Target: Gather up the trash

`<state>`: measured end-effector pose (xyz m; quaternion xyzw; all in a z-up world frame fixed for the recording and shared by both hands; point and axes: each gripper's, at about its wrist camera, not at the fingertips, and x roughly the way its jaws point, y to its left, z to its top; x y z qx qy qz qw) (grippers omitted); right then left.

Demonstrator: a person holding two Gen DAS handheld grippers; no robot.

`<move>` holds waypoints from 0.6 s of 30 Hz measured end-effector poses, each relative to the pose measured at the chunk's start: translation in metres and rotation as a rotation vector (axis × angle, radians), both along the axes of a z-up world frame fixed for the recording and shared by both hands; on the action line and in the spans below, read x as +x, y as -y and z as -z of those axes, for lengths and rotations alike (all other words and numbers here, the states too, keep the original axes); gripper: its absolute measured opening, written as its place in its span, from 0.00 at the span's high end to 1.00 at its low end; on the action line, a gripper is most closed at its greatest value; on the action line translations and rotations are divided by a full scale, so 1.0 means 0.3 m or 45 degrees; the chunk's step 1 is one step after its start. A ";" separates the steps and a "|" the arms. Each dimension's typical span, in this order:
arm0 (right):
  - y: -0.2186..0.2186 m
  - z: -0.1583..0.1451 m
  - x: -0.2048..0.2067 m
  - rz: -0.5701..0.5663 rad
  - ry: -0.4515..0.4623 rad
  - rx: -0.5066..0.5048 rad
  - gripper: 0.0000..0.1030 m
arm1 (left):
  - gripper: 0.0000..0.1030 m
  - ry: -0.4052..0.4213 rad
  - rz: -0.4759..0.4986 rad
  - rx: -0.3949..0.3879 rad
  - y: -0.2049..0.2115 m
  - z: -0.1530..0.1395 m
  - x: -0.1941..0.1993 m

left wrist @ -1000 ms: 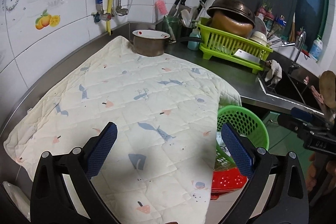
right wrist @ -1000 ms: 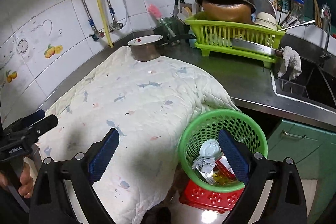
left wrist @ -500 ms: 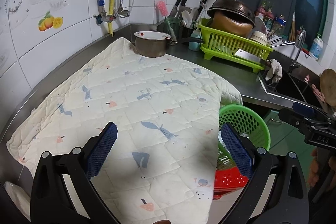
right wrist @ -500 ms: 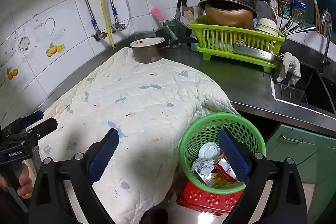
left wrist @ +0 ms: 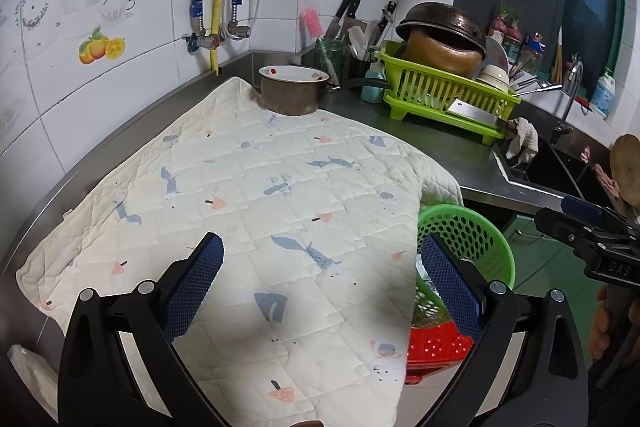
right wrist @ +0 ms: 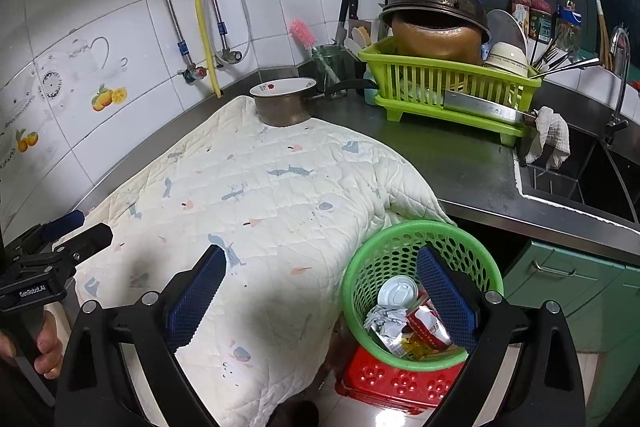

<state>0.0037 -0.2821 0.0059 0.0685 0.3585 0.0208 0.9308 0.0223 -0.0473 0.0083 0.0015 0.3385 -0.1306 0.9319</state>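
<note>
kitchen counter [left wrist: 448, 147] covered by a quilted cloth [left wrist: 256, 195] printed with small animals. both tongs hang above its near edge: left gripper [left wrist: 320, 291] and right gripper [right wrist: 320, 295] each spread wide, holding nothing. to the right, off the counter's edge, a green basket [right wrist: 404, 235] on a red stool [right wrist: 400, 383] holds the trash [right wrist: 404, 319]: a can lid, crumpled foil and wrappers

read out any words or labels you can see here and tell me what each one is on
"GenRobot.AI": on the left gripper body, right wrist view.
"DAS": on the right gripper body, left wrist view.
White bowl rim print and jar labels: too small to read.
</note>
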 end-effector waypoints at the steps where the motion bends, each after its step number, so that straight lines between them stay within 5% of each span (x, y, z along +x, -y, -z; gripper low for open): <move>1: -0.001 0.000 -0.001 0.002 0.001 -0.007 0.10 | 0.05 0.001 -0.002 0.001 0.001 0.000 -0.001; 18: -0.003 -0.006 -0.010 0.006 0.007 -0.010 0.09 | 0.05 0.013 -0.017 0.002 -0.011 -0.004 -0.003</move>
